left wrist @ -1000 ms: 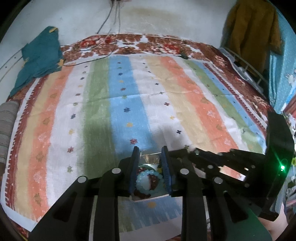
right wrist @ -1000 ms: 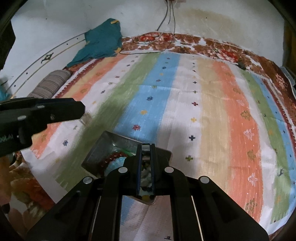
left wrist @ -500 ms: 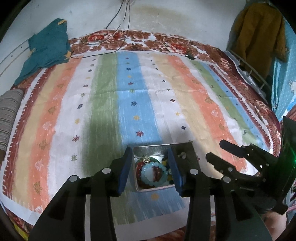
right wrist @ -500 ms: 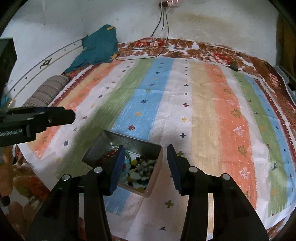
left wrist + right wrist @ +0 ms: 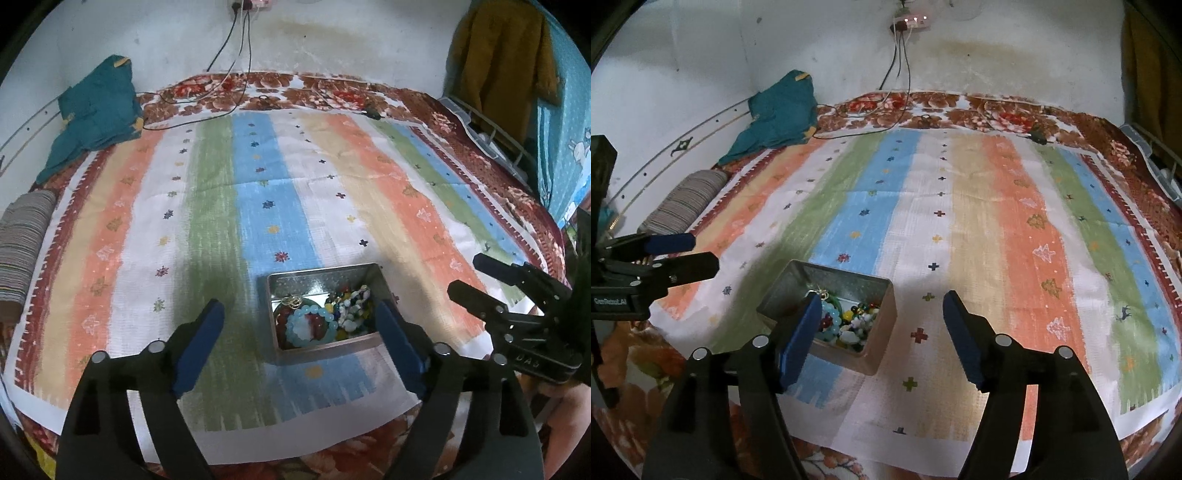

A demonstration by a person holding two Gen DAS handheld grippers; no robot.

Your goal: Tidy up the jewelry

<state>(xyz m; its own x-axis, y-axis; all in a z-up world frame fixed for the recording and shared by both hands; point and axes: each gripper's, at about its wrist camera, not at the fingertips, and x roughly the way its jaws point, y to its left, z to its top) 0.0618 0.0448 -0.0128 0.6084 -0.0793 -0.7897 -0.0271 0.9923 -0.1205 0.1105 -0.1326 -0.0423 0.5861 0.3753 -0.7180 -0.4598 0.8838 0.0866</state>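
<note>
Metal tin point(image 5: 325, 280) of beaded jewelry point(image 5: 325, 321) sits on the striped cloth point(image 5: 258, 184) between the left gripper's point(image 5: 299, 332) just-opened, empty jaws, beside the right gripper's point(image 5: 882, 325) likewise opened jaws, bare cloth beyond, its near edge close below.

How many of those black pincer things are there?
2, both with jaws wide open and empty: the left tool beside the metal jewelry tin, the right tool just right of it.

hidden: tin point(image 5: 882, 295) near-left corner behind right gripper point(image 5: 881, 338) finger | too small: bead pile point(image 5: 351, 310) pieces, not separable | cut off: striped bolster point(image 5: 22, 243) at left edge
</note>
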